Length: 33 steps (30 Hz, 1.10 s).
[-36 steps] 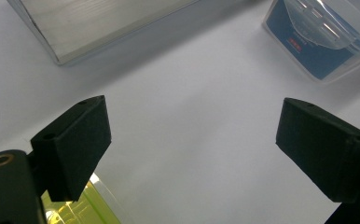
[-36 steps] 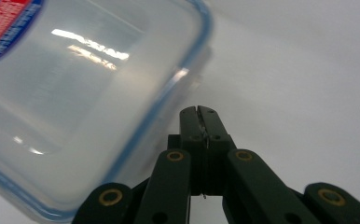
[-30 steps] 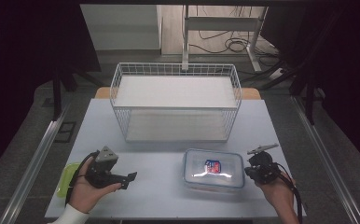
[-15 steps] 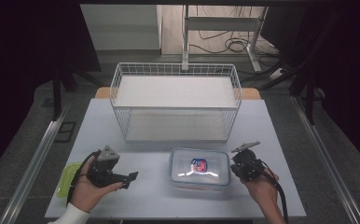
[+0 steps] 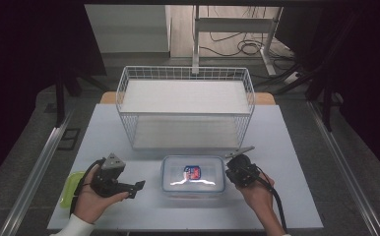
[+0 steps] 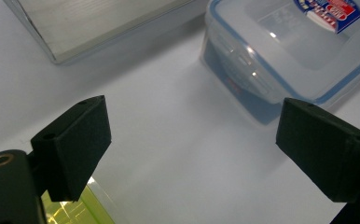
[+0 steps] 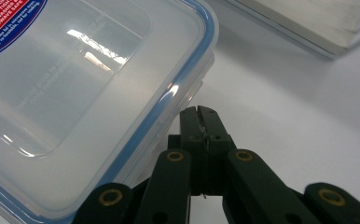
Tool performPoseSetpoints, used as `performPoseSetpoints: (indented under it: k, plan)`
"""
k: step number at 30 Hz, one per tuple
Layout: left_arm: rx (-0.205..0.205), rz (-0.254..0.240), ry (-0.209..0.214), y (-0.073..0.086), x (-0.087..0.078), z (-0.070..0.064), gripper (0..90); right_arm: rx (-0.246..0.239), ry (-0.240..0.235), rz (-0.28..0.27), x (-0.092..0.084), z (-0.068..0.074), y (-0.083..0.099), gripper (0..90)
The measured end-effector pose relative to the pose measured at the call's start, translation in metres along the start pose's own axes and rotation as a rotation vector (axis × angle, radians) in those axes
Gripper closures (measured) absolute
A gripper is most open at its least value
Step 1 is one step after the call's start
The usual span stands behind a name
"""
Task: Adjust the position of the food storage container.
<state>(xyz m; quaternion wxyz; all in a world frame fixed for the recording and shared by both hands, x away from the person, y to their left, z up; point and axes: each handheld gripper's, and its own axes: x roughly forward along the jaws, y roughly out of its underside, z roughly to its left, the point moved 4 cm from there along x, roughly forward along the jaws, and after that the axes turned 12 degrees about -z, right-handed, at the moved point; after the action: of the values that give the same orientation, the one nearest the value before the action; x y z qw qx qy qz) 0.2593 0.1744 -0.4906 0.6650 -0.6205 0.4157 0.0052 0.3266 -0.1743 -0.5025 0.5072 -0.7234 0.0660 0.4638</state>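
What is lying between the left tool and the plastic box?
Nothing: in the high view, bare table separates the left tool from the plastic box.

A clear plastic food container (image 5: 193, 176) with a blue-seamed lid lies flat, lid on, near the front of the pale surface (image 5: 296, 147). A red-and-blue label sits on its lid, and its 1 short side faces the wire basket (image 5: 185, 105).

The clear plastic container (image 5: 193, 175) has a blue-rimmed lid with a red, white and blue label. Far behind it stands a white wire basket (image 5: 185, 105) on the pale grey desk (image 5: 296, 147); a lime-green lid (image 5: 71, 189) lies near left.
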Motion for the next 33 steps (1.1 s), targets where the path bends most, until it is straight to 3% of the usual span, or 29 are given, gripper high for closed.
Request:
performPoseSetpoints:
  k: [9,12,17,21,23,25,28,33]
  plan:
    - [0.0,-0.002,-0.003,0.0,-0.001,0.001,9.8,-0.044,-0.026,-0.007,0.011,0.019,-0.005,89.3]
    - [-0.003,-0.006,-0.005,0.0,-0.002,0.001,9.8,-0.035,-0.03,-0.025,0.009,0.017,-0.005,89.3]
    - [-0.016,-0.017,-0.006,-0.001,-0.004,0.002,9.8,-0.004,-0.03,-0.102,-0.009,0.006,-0.004,89.1]
    - [-0.03,-0.022,-0.001,-0.001,-0.005,0.003,9.8,0.043,-0.081,-0.145,-0.024,-0.002,0.004,86.4]
    - [-0.039,-0.025,0.003,-0.002,-0.005,0.002,9.8,0.066,-0.121,-0.168,-0.029,-0.005,0.009,78.4]
    - [-0.049,-0.031,0.011,-0.003,-0.005,0.002,9.8,0.108,-0.183,-0.221,-0.034,-0.008,0.012,55.5]
    - [-0.075,-0.042,0.033,-0.004,-0.006,-0.001,9.8,0.184,-0.236,-0.286,-0.04,-0.014,0.015,36.3]
    - [-0.121,-0.065,0.076,-0.007,-0.007,-0.004,9.8,0.254,-0.293,-0.327,-0.047,-0.018,0.021,24.4]
